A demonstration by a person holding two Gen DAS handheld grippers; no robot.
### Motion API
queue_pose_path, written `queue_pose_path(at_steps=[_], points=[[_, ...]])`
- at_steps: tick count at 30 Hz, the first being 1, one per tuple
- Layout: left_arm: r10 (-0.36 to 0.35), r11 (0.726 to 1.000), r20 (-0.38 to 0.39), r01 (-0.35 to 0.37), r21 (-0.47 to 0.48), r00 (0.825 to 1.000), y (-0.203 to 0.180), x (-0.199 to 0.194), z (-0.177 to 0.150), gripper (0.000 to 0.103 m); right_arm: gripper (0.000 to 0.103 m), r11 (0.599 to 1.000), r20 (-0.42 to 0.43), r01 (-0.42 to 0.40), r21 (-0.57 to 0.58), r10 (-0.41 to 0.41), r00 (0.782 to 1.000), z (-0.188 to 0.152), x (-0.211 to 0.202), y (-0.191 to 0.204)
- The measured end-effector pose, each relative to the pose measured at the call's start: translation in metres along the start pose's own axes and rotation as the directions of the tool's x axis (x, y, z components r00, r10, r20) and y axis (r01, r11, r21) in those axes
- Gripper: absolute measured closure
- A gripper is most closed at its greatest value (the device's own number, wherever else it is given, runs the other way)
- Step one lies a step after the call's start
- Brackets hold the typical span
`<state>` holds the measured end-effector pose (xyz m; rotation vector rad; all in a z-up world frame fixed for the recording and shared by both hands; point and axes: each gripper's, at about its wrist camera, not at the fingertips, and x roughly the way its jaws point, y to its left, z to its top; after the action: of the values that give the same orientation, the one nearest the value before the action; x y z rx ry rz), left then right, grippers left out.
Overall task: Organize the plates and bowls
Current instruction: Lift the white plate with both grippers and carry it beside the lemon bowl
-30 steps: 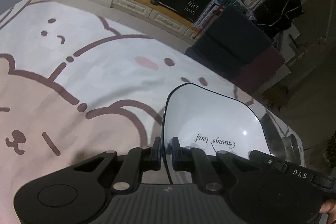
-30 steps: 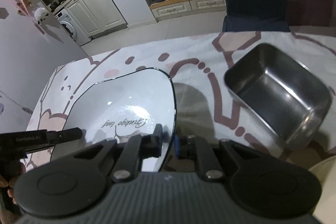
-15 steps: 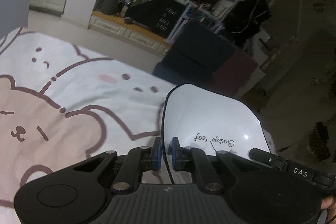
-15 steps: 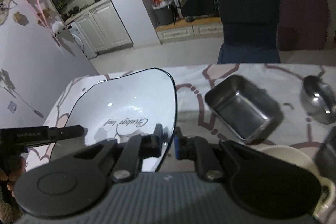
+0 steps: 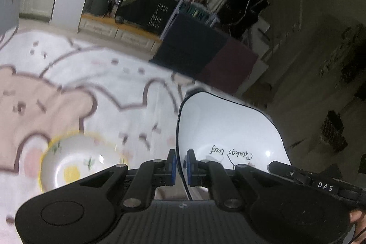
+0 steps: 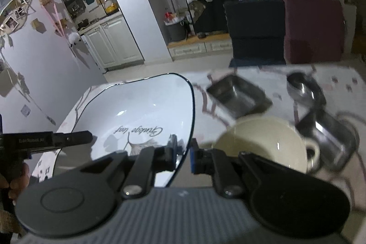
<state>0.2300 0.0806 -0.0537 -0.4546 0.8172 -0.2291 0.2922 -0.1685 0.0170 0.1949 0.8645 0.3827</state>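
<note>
Two hand-held grippers carry one large white plate (image 5: 228,129) between them, above a table (image 5: 109,93) covered with a white and pink cartoon bear cloth. The plate has a thin dark rim, a squarish rounded outline and a line of black script with a leaf drawing in its middle. In the left wrist view, the left hand-held gripper (image 5: 181,167) is clamped on the plate's left edge, the rim passing between its blue-padded fingertips. In the right wrist view, the right hand-held gripper (image 6: 184,156) is clamped on the opposite edge of the same plate (image 6: 137,116), with the rim squeezed between its pads; the other gripper's black body shows at the far left with part of a hand behind it. The plate is held clear of the cloth, tilted, its inner face towards both cameras. Below and to the left in the left wrist view, a round white bowl (image 5: 75,164) with a yellow rim and small painted flowers rests on the table. In the right wrist view, a cream bowl with a side handle (image 6: 263,145) sits just beyond the right gripper; farther off stand a rectangular steel tray (image 6: 238,95) and other shiny steel pieces (image 6: 320,116), blurred. Beyond the table are two chair backs, one dark blue (image 6: 256,31) and one maroon (image 6: 313,29), and a dim kitchen.
</note>
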Motion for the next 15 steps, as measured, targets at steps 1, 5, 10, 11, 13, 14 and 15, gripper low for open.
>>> queue_pose_path(at_steps=[1,5,10,11,13,14,15], points=[[0.005,1.0,-0.018,-0.005,-0.01,1.0,0.003,0.002,-0.007,0.094,0.09,1.0,-0.016,0.0,0.008,0.0,1.0,-0.01,0.001,-0.001],[0.041,0.999,-0.096,-0.044,-0.025,0.995,0.015,0.011,-0.033,0.094,0.089,0.999,-0.094,-0.006,0.038,0.01,0.995,-0.045,0.01,-0.009],[0.085,0.994,-0.177,-0.096,-0.056,0.98,0.028,0.023,-0.059,0.094,0.088,0.996,-0.207,-0.01,0.088,0.028,0.978,-0.078,0.032,-0.016],[0.091,0.992,-0.194,-0.105,-0.062,0.977,0.031,0.027,-0.064,0.094,0.087,0.997,-0.224,-0.002,0.083,0.021,0.974,-0.081,0.036,-0.015],[0.102,0.99,-0.219,-0.12,-0.071,0.97,0.032,0.031,-0.071,0.094,0.087,0.998,-0.254,0.017,0.058,-0.002,0.967,-0.089,0.042,-0.013],[0.105,0.989,-0.233,-0.125,-0.074,0.967,0.034,0.033,-0.073,0.094,0.086,0.998,-0.269,0.024,0.052,-0.009,0.963,-0.093,0.046,-0.013],[0.106,0.988,-0.245,-0.129,-0.079,0.964,0.035,0.036,-0.074,0.094,0.086,0.998,-0.281,0.028,0.056,-0.011,0.96,-0.095,0.05,-0.014]])
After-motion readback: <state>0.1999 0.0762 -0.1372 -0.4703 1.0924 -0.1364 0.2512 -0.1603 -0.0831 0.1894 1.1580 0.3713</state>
